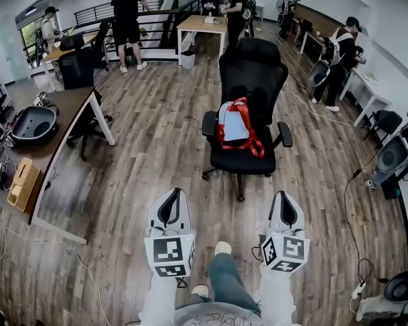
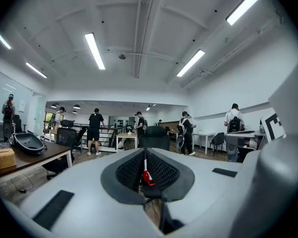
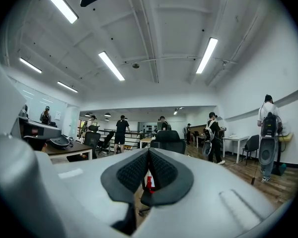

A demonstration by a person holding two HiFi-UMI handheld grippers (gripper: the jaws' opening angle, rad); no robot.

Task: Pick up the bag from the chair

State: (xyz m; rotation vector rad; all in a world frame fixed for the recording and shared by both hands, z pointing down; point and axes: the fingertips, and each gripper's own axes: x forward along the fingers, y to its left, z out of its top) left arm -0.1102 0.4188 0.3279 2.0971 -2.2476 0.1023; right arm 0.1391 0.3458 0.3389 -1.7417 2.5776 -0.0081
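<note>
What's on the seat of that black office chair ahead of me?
A light backpack with red straps stands on the seat of the office chair, against the backrest. The patch of seat beneath it and its back side are covered.

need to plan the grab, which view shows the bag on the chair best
The head view: the bag shows whole on the chair seat, red straps and pale front clear. Both gripper views catch only a red sliver of it in the slit between their jaws.
</note>
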